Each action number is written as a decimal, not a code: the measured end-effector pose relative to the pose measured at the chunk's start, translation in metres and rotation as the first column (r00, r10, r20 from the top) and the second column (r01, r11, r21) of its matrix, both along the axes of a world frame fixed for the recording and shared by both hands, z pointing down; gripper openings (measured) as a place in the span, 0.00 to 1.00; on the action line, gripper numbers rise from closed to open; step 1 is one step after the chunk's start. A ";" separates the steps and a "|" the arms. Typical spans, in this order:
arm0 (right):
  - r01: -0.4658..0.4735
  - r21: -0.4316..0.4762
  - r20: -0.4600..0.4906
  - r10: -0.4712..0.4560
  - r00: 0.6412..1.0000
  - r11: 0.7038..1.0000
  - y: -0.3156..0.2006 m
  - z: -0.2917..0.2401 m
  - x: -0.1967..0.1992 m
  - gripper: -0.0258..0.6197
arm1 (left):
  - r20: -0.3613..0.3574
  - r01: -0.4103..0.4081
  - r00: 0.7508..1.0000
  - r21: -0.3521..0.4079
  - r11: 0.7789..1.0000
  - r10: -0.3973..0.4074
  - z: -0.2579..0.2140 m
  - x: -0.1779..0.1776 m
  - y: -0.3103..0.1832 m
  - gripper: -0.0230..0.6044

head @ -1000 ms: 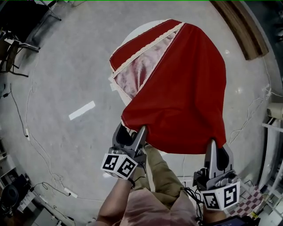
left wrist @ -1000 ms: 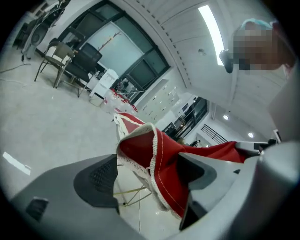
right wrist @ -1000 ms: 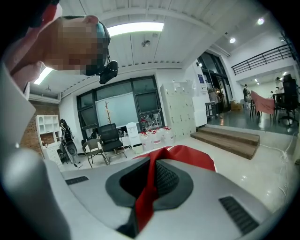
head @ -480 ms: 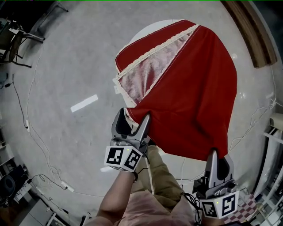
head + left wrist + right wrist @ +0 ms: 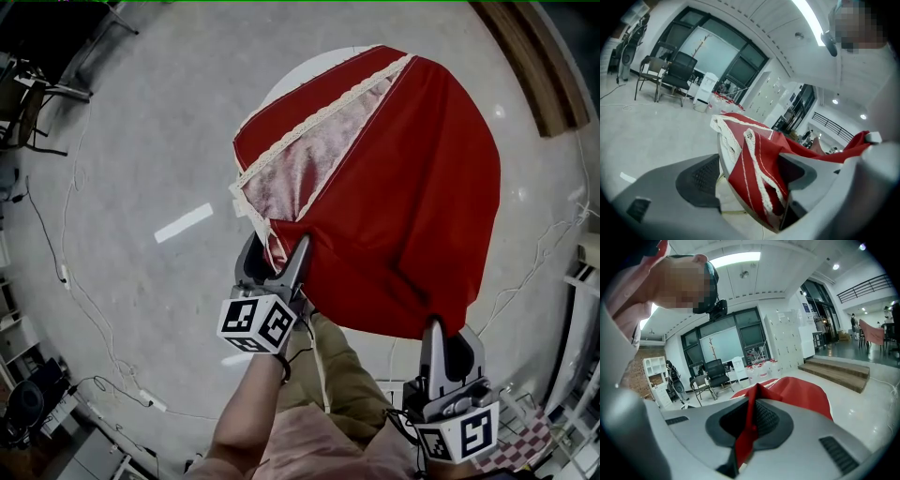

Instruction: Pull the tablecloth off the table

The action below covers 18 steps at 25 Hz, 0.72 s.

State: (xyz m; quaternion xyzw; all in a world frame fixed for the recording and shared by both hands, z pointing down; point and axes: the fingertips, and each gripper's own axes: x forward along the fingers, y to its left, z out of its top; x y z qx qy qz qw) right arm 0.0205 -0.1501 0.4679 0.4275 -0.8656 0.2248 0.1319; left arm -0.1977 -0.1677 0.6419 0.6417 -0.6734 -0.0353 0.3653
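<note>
A red tablecloth (image 5: 403,187) with a cream lace hem covers a round white table (image 5: 302,70). Its left part is folded back and shows the shiny pink underside (image 5: 300,159). My left gripper (image 5: 279,246) is open at the near left corner. That bunched, lace-edged corner of the cloth (image 5: 757,173) hangs loose between the wide jaws of the left gripper (image 5: 750,180), next to the table's white rim (image 5: 721,152). My right gripper (image 5: 445,330) is shut on the cloth's near right edge. In the right gripper view, a thin red fold of the cloth (image 5: 749,427) is pinched in the right gripper (image 5: 750,420).
The table stands on a grey speckled floor with a white tape strip (image 5: 183,222) to its left and cables (image 5: 66,272) along the left side. Chairs (image 5: 33,98) stand at the far left, and a wooden step (image 5: 525,56) lies at the top right.
The left gripper has moved forward up to the cloth's near left corner, which now sits between its jaws. The right gripper has drawn back and left, still gripping the edge.
</note>
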 end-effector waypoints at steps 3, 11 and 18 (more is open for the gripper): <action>0.018 -0.004 -0.007 -0.018 1.000 1.000 0.001 0.005 -0.007 0.08 | 0.031 0.012 0.999 -0.040 0.999 -0.011 0.005 -0.005 0.000 0.64; 0.004 0.004 -0.040 -0.004 0.999 1.000 -0.003 0.013 -0.015 0.08 | 0.054 0.048 0.998 -0.169 0.984 -0.039 0.003 -0.008 0.010 0.49; 0.005 -0.014 -0.042 -0.005 0.999 1.000 0.004 0.013 -0.026 0.08 | 0.201 0.050 0.980 -0.197 0.979 -0.010 -0.018 -0.011 0.026 0.20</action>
